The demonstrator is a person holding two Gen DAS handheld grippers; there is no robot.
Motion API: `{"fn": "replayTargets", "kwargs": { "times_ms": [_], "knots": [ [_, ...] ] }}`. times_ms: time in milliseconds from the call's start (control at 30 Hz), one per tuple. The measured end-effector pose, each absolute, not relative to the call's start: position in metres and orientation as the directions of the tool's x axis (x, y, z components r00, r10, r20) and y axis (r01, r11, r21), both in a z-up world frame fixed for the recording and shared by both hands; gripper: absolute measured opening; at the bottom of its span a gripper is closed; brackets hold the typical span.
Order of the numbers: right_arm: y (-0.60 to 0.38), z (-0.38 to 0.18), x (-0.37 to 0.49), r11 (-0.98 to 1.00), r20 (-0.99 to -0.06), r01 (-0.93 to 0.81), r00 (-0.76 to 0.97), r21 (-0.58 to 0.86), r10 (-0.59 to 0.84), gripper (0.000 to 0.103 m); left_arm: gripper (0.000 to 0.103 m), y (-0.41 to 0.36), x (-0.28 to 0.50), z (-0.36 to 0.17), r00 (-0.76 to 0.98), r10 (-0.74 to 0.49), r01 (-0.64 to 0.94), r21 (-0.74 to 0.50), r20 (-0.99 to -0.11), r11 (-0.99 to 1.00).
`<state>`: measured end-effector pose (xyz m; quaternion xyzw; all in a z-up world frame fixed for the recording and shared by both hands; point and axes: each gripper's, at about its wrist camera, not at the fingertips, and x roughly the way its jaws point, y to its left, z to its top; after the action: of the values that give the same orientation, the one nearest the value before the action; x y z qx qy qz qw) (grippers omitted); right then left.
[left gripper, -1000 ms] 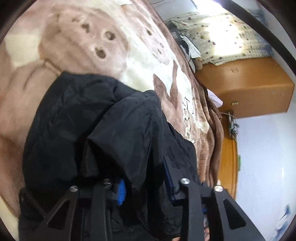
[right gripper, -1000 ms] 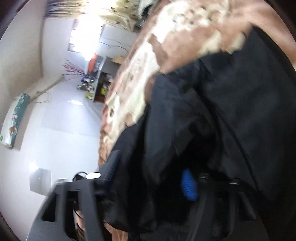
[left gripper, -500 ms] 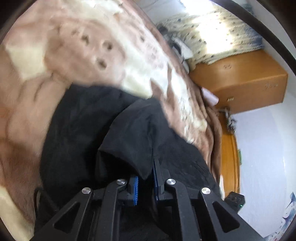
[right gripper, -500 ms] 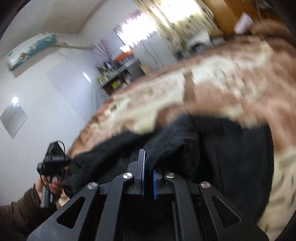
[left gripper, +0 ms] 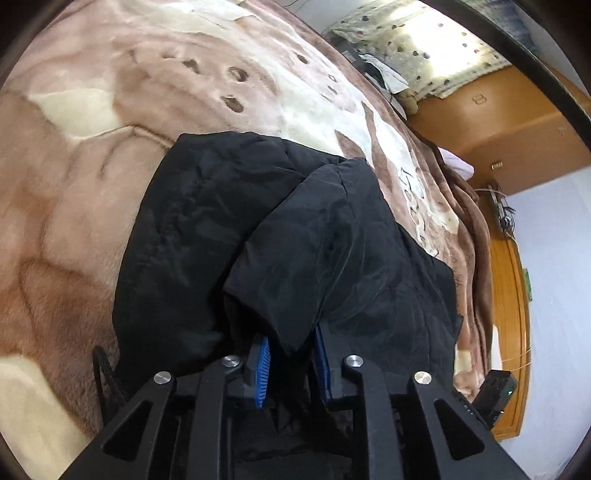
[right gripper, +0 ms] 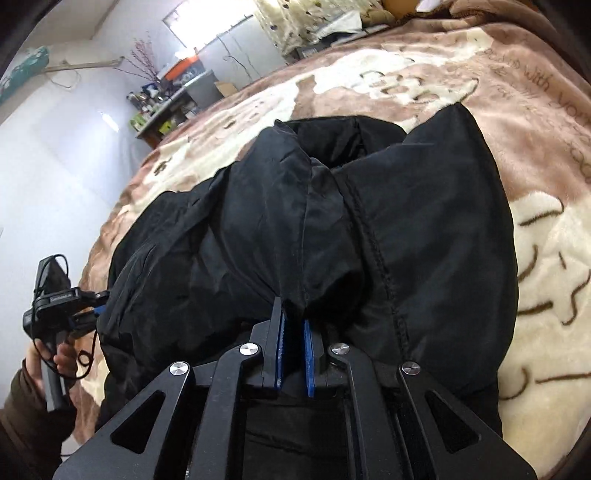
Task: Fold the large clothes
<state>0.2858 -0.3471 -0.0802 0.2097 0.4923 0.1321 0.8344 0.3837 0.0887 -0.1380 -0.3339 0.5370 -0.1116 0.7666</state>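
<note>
Folds of the black jacket (left gripper: 303, 236) (bunched on the blanket (left gripper: 74, 192)) are pinched between the opening jaws of the left gripper (left gripper: 291, 354) and the right gripper (right gripper: 294, 328).

1. We get daylight through the curtained window (left gripper: 424, 48); it blows out to white glare there and in the right wrist view (right gripper: 207, 26).
2. Both frames sharp, no motion blur.
3. Heavy fisheye bend plus dark vignette at all corners.
4. Black garment (left gripper: 229, 229) reads underexposed, folds barely visible; blanket (right gripper: 535, 229) evenly lit, soft shadows.
</note>
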Motion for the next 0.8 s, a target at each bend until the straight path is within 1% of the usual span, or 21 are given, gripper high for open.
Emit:
{"fn": "replayTargets", "kwargs": {
  "times_ms": [33,67,100,133,200,233,267,300,333,400,467,567,667,733,800],
  "knots": [
    [-0.349,-0.075,0.284,0.887,-0.775,0.005,0.488,0.463,0.402,0.022,0.024,0.090,0.381,-0.133,0.405,-0.519,-0.179,-0.622,-0.753,0.763],
    [-0.350,-0.073,0.283,0.891,-0.780,0.017,0.491,0.453,0.387,0.025,0.035,0.093,0.377,-0.130,0.408,-0.506,-0.180,-0.611,-0.760,0.771],
    [-0.352,-0.069,0.281,0.893,-0.780,0.019,0.495,0.449,0.382,0.025,0.048,0.095,0.373,-0.125,0.411,-0.497,-0.185,-0.604,-0.764,0.776],
    [-0.352,-0.063,0.276,0.902,-0.781,0.012,0.505,0.432,0.367,0.025,0.052,0.098,0.370,-0.121,0.416,-0.491,-0.181,-0.599,-0.765,0.780],
    [-0.350,-0.044,0.263,0.937,-0.785,0.006,0.547,0.350,0.291,0.026,0.053,0.100,0.361,-0.105,0.432,-0.506,-0.125,-0.605,-0.747,0.786],
    [-0.347,-0.033,0.255,0.954,-0.773,0.001,0.586,0.301,0.243,0.027,0.054,0.098,0.357,-0.093,0.444,-0.498,-0.085,-0.588,-0.745,0.804],
    [-0.342,-0.024,0.252,0.961,-0.758,-0.008,0.613,0.275,0.222,0.029,0.060,0.095,0.355,-0.083,0.459,-0.476,-0.056,-0.559,-0.750,0.827],
    [-0.335,-0.012,0.246,0.969,-0.735,-0.035,0.645,0.245,0.209,0.036,0.068,0.089,0.351,-0.068,0.487,-0.430,-0.019,-0.501,-0.761,0.865],
    [-0.327,-0.003,0.244,0.973,-0.719,-0.067,0.664,0.220,0.208,0.044,0.070,0.084,0.348,-0.058,0.510,-0.405,0.018,-0.462,-0.759,0.887],
    [-0.306,0.010,0.248,0.976,-0.694,-0.142,0.686,0.166,0.218,0.049,0.072,0.067,0.345,-0.037,0.549,-0.394,0.121,-0.397,-0.737,0.910],
    [-0.283,0.017,0.252,0.965,-0.674,-0.227,0.694,0.132,0.255,0.049,0.072,0.048,0.351,-0.030,0.535,-0.396,0.162,-0.369,-0.746,0.915],
    [-0.250,0.009,0.272,0.954,-0.687,-0.281,0.673,0.105,0.274,0.049,0.072,0.023,0.361,-0.035,0.495,-0.387,0.208,-0.327,-0.778,0.922],
    [-0.234,-0.012,0.283,0.928,-0.724,-0.341,0.602,0.150,0.338,0.049,0.072,0.004,0.368,-0.058,0.454,-0.322,0.219,-0.246,-0.831,0.944],
    [-0.228,-0.032,0.285,0.926,-0.748,-0.351,0.577,0.138,0.329,0.049,0.072,0.001,0.369,-0.076,0.428,-0.293,0.202,-0.226,-0.855,0.953],
    [-0.227,-0.053,0.287,0.926,-0.791,-0.356,0.528,0.126,0.310,0.049,0.072,0.003,0.370,-0.097,0.393,-0.245,0.174,-0.190,-0.886,0.966]
  ]
}}
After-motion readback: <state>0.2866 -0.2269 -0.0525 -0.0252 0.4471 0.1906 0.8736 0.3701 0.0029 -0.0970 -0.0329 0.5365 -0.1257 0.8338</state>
